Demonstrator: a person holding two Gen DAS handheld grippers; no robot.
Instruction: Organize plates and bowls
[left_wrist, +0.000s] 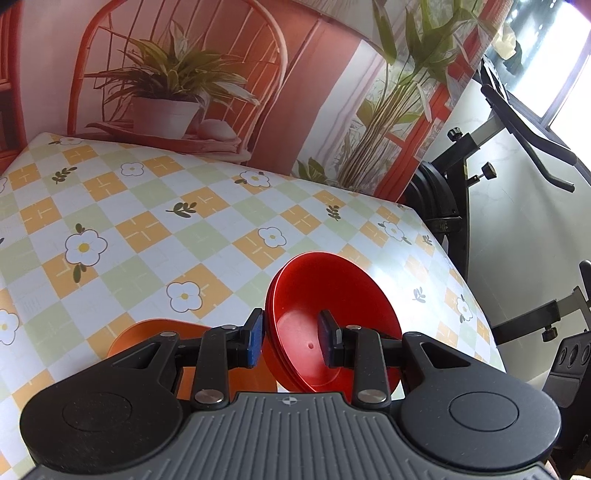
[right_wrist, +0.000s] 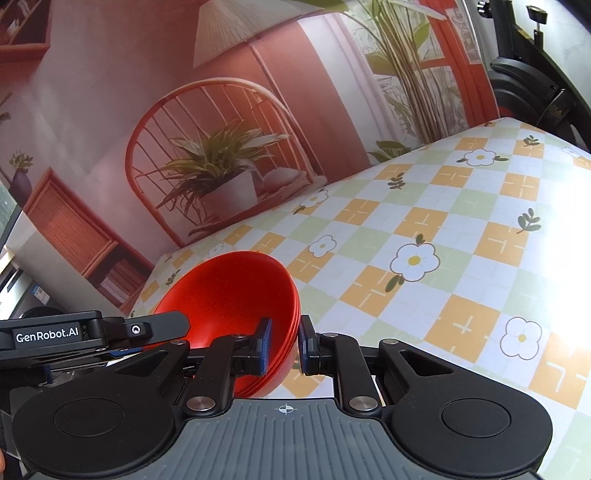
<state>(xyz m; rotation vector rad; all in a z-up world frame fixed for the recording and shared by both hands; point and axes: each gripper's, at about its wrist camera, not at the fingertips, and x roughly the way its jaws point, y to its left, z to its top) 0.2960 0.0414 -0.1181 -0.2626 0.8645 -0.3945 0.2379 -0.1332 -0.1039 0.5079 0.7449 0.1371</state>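
Stacking step in hand: a nested stack of red bowls (left_wrist: 332, 325), three rims countable, is held tilted above the floral tabletop (left_wrist: 155, 229); the left gripper (left_wrist: 291, 341) straddles one wall, jaws not fully closed on it; the right gripper (right_wrist: 284, 343) pinches the opposite rim (right_wrist: 291, 332); one orange dish (left_wrist: 155, 332) lies below-left; judged next move: lower the stack level before releasing.
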